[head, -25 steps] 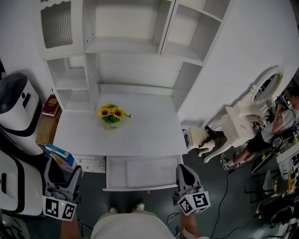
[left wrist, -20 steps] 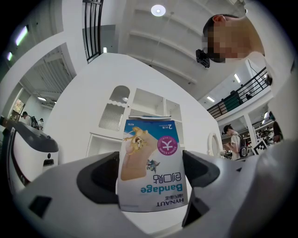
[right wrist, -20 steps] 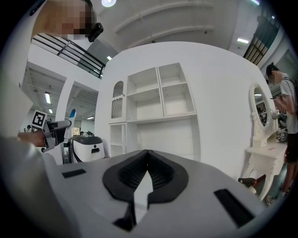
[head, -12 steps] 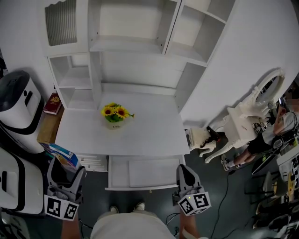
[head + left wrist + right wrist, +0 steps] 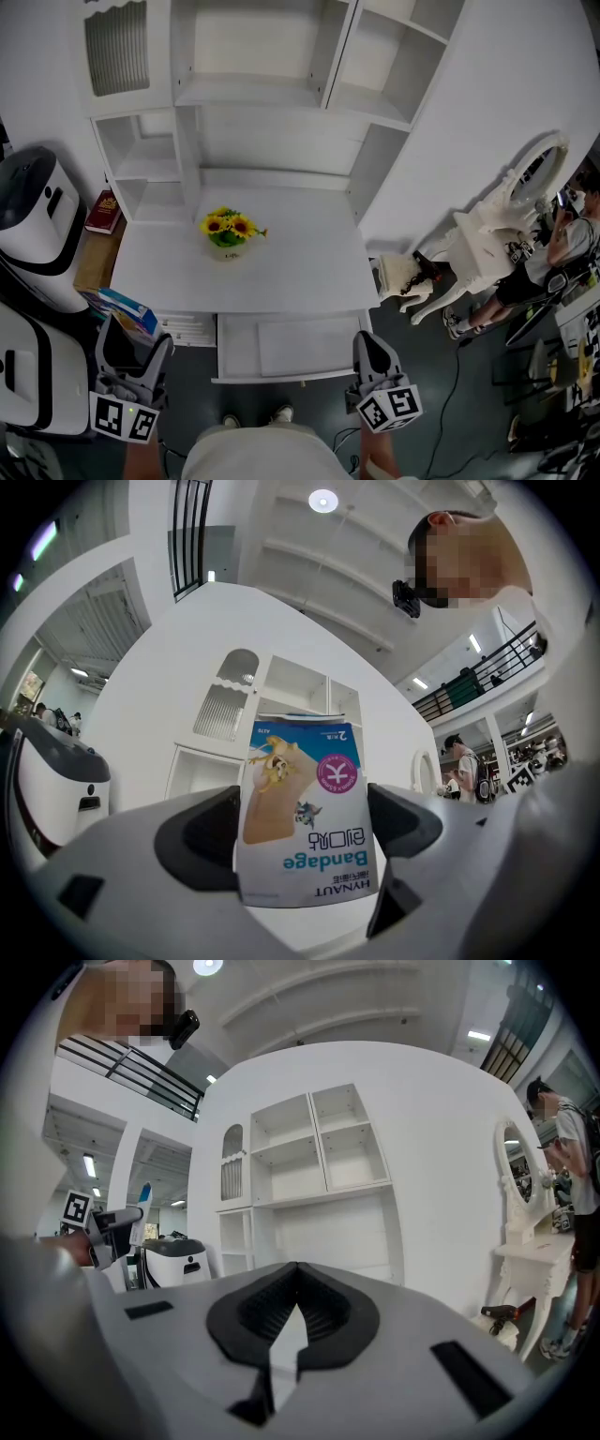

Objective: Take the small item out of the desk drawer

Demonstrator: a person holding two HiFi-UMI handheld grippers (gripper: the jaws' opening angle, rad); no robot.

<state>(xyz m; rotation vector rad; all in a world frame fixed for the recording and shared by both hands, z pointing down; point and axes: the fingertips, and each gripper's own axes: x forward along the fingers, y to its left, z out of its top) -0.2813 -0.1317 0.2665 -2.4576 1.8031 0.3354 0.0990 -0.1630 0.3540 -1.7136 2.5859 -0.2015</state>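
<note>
The box (image 5: 302,813) of bandages is gripped by its two side faces between the pads of the left gripper (image 5: 131,339), which is held low at the front left corner of the desk (image 5: 281,272), outside the open drawer (image 5: 286,349). The right gripper (image 5: 373,352) is held just beside the drawer's right front corner, jaws pressed together with nothing between them. Sunflowers (image 5: 226,228) are seen on the desk top.

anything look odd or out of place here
The desk drawer stands open. The bandage box is held upside down in the left gripper's jaws, so its print reads inverted. Nothing looks spilled or damaged.
</note>
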